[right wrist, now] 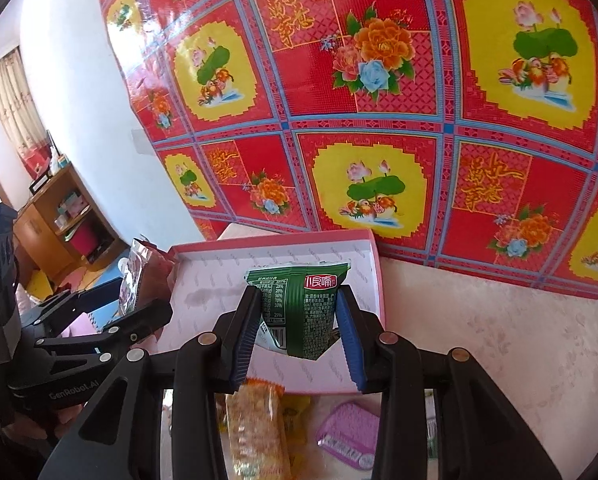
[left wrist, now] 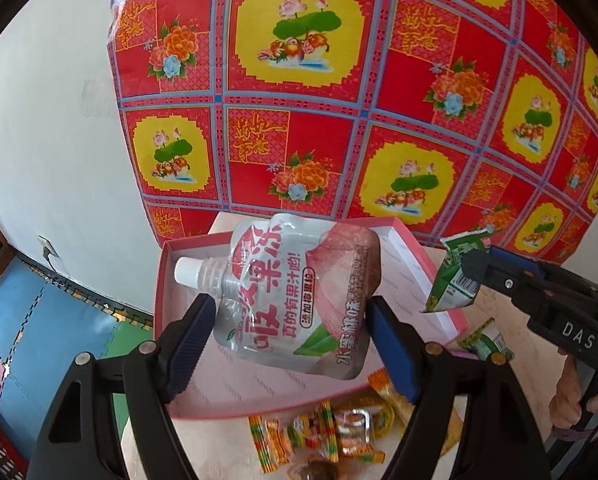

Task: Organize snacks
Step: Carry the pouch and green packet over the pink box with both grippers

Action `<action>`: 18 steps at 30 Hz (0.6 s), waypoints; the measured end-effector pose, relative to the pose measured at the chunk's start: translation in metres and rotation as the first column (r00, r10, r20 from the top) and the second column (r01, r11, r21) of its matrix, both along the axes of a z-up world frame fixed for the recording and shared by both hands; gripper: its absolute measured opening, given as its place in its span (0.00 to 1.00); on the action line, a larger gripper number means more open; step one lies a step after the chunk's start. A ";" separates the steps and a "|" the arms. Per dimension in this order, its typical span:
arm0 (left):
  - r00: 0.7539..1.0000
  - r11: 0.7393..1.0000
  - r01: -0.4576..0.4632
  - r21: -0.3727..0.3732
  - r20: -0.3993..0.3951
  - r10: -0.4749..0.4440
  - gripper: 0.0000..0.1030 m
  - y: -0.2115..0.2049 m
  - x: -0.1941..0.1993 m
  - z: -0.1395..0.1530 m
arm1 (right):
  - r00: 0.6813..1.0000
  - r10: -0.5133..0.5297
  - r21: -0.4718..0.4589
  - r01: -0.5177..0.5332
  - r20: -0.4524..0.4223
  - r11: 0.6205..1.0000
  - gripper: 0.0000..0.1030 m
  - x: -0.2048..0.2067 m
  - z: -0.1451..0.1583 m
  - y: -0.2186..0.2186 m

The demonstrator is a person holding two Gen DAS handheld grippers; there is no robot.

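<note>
My left gripper point(left wrist: 289, 314) is shut on a white and pink jelly drink pouch point(left wrist: 299, 292) with a white screw cap, held above the pink box point(left wrist: 443, 280). My right gripper point(right wrist: 297, 314) is shut on a small green snack packet point(right wrist: 303, 304), also over the pink box point(right wrist: 203, 276). In the left wrist view the right gripper point(left wrist: 473, 266) comes in from the right with the green packet point(left wrist: 455, 276) hanging over the box's right wall. The left gripper point(right wrist: 139, 300) with its pouch point(right wrist: 137, 276) shows at the left of the right wrist view.
Loose snacks point(left wrist: 327, 436) in orange, yellow and clear wrappers lie on the pale tabletop in front of the box. An orange wrapped bar point(right wrist: 255, 424) and a pink packet point(right wrist: 349, 432) lie below my right gripper. A red patterned sheet point(left wrist: 339, 80) covers the wall behind. Foam floor mats point(left wrist: 39, 332) lie left.
</note>
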State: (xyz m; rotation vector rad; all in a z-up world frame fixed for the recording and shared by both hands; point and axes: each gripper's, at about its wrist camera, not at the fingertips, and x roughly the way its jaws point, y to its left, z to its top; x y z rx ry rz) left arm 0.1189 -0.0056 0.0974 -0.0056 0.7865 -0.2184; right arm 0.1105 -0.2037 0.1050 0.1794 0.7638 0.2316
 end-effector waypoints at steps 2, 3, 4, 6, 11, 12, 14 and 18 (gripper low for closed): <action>1.000 1.000 -0.004 0.004 -0.003 0.004 0.78 -0.001 0.005 -0.003 | 1.000 0.001 0.001 -0.001 -0.005 1.000 0.38 0.008 -0.002 0.000; 1.000 1.000 -0.006 0.006 -0.006 0.006 0.78 -0.002 0.008 -0.005 | 1.000 0.002 0.001 -0.002 -0.007 1.000 0.38 0.012 -0.004 0.001; 1.000 1.000 -0.010 0.009 -0.010 0.010 0.79 -0.002 0.012 -0.008 | 1.000 0.003 0.002 -0.003 -0.009 1.000 0.38 0.015 -0.005 0.000; 1.000 1.000 -0.015 0.013 -0.017 0.015 0.79 -0.003 0.017 -0.012 | 1.000 0.006 0.003 -0.006 -0.017 1.000 0.38 0.023 -0.009 0.001; 0.999 0.999 -0.031 0.029 -0.039 0.032 0.79 -0.003 0.034 -0.026 | 0.999 0.009 0.002 -0.008 -0.040 1.000 0.38 0.039 -0.021 0.003; 0.998 0.999 -0.035 0.034 -0.046 0.037 0.79 -0.004 0.038 -0.029 | 0.999 0.009 0.002 -0.009 -0.046 1.000 0.38 0.043 -0.024 0.003; 0.998 0.999 -0.039 0.036 -0.056 0.041 0.79 -0.003 0.044 -0.034 | 0.998 0.012 0.003 -0.012 -0.054 1.000 0.38 0.048 -0.027 0.004; 0.996 0.998 -0.048 0.039 -0.079 0.051 0.79 -0.004 0.055 -0.044 | 0.998 0.011 -0.002 -0.011 -0.065 1.000 0.38 0.060 -0.035 0.006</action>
